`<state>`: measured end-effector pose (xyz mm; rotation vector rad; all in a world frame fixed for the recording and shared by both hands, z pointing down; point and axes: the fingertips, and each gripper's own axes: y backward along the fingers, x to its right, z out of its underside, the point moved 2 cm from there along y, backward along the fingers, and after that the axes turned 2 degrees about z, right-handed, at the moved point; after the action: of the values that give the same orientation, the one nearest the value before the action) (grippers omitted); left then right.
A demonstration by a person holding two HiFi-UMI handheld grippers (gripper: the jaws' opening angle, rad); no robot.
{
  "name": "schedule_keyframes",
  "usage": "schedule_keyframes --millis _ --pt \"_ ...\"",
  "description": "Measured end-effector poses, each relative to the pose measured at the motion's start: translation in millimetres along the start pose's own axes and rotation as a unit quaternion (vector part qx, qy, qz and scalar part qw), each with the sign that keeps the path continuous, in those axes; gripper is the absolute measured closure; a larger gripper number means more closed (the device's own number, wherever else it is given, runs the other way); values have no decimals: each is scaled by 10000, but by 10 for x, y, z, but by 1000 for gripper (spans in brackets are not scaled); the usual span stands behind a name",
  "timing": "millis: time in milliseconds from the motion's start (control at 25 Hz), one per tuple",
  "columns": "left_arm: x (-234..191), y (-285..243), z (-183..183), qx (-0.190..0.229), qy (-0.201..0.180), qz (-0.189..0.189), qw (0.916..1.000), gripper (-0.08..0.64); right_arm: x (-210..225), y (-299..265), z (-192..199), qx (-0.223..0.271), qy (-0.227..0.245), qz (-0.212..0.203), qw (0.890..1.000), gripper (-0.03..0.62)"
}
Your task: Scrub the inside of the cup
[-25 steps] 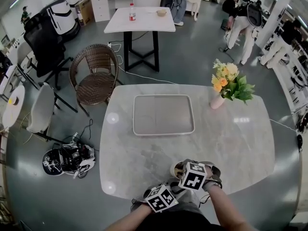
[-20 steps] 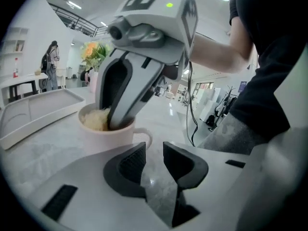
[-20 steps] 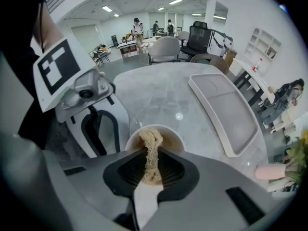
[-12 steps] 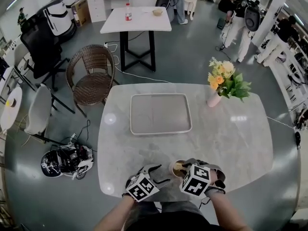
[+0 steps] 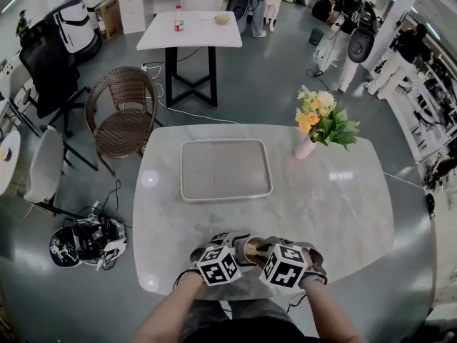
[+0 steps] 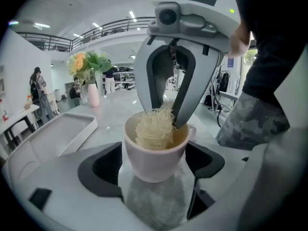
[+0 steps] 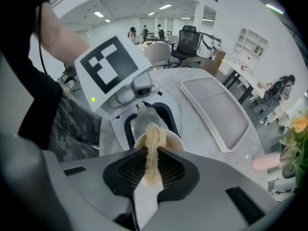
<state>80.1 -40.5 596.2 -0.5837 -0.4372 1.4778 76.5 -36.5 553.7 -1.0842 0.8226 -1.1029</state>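
**Scrubber down in the cup, left jaws wide**

The pale cup (image 6: 154, 150) stands on the marble counter (image 5: 321, 191) near its front edge, with a straw-coloured fibrous scrubber (image 6: 153, 129) filling its mouth. The right hand-held gripper (image 7: 153, 170) points steeply down into the cup, its jaws clamped narrow on the scrubber. The left hand-held gripper (image 5: 235, 247) reaches in low from the left. Its jaws have just been opening and stand wide on either side of the cup, pads clear of its wall. Farther back lie a grey tray (image 5: 225, 170) and a vase (image 5: 305, 147) of flowers.
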Motion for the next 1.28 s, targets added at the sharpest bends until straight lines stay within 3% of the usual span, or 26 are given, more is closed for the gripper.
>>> schedule_keyframes --millis 160,280,400,520,640,840,960,1080,1280 --pt "15 -4 -33 85 -24 -334 9994 155 -21 90 -28 212 -223 -64 9995 529" --pt "25 82 5 183 231 -936 9952 174 0 102 -54 243 -551 18 9982 528" --pt "69 149 55 337 830 -1657 9821 209 32 58 -77 89 -626 139 9979 529" --pt "124 197 67 543 1406 -2001 9681 216 59 -8 -90 -98 -681 204 9974 528" --pt "191 227 63 601 1644 -1951 9651 222 41 -93 -74 -317 -547 171 9979 528" --pt "313 312 125 540 1853 -1904 9626 222 -88 -180 -106 -248 559 -73 9981 528" --pt "402 356 169 465 1899 -1913 9618 222 -146 -173 -140 -118 886 -241 9957 529" --pt "440 332 213 281 1724 -1905 9660 221 -175 -92 -166 48 848 -340 9958 528" --pt "226 316 341 197 1614 -1558 9743 218 -158 102 -182 458 130 -439 9979 528"
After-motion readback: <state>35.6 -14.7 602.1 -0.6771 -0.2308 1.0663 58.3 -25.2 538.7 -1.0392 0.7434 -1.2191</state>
